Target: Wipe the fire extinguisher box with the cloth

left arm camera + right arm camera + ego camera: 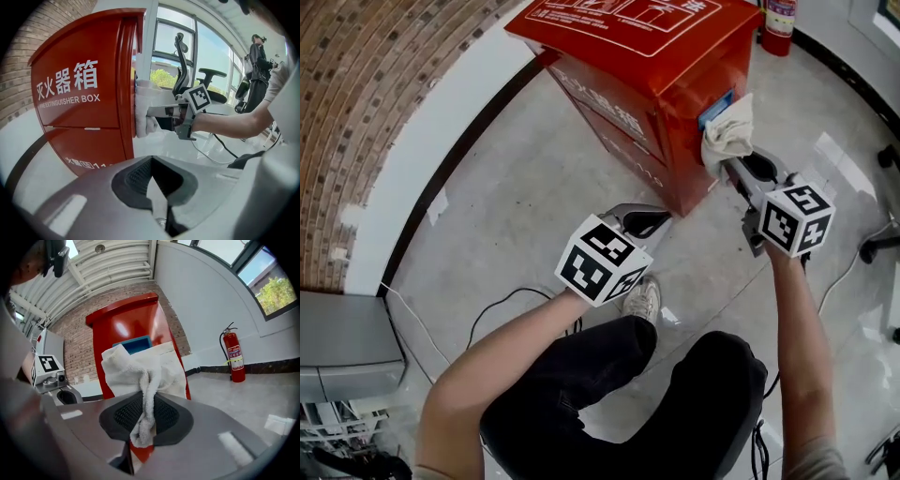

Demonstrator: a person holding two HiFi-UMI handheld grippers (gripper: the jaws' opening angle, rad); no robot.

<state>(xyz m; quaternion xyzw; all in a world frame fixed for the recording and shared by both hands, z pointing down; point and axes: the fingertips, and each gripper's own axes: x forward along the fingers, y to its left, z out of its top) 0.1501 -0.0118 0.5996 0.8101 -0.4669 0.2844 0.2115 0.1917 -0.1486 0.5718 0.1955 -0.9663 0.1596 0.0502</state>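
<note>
The red fire extinguisher box (637, 56) stands on the grey floor by the wall. My right gripper (733, 161) is shut on a white cloth (728, 129), and the cloth is pressed against the box's right side below a blue label. In the right gripper view the cloth (136, 371) bunches up out of the right gripper (146, 397) in front of the box (122, 326). My left gripper (649, 223) hangs low by the box's near corner, shut and holding nothing. The left gripper view looks past the left gripper (151, 159) at the lettered box front (79, 93) and the cloth (143, 110) on its side.
A red fire extinguisher (779, 26) stands on the floor behind the box. A brick wall (366, 94) runs along the left, with a grey cabinet (342, 342) below it. A black cable (502, 305) lies near my shoe (642, 300). Office chairs (187, 61) and a person (258, 61) are to the right.
</note>
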